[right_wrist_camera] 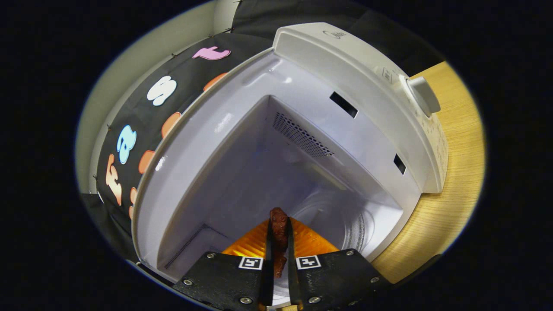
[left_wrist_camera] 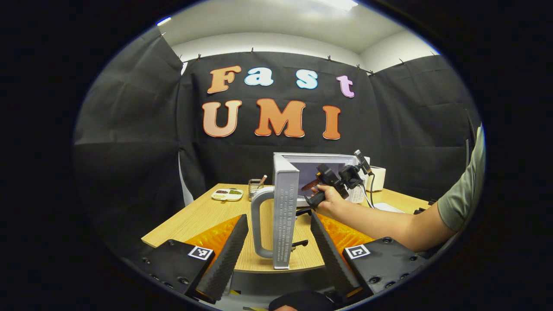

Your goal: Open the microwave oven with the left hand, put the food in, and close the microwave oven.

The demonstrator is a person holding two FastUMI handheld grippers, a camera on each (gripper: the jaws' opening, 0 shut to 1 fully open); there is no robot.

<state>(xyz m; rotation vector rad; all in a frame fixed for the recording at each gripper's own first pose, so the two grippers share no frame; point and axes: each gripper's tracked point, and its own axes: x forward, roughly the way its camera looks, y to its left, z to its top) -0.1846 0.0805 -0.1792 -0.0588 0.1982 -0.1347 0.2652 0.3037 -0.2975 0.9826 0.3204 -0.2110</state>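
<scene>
The right gripper (right_wrist_camera: 278, 259) pinches the food (right_wrist_camera: 278, 229) just inside the microwave (right_wrist_camera: 345, 82); it should lower onto the turntable (right_wrist_camera: 345, 220) before releasing. The left gripper (left_wrist_camera: 278, 246), spread, flanks the door handle (left_wrist_camera: 259, 224).

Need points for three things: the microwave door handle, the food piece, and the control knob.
door handle (left_wrist_camera: 256, 224): left gripper view, on the vertical bar of the handle.
food piece (right_wrist_camera: 278, 222): right gripper view, on its upper end, above the jaws.
control knob (right_wrist_camera: 423, 96): right gripper view, on the knob's front face.
</scene>
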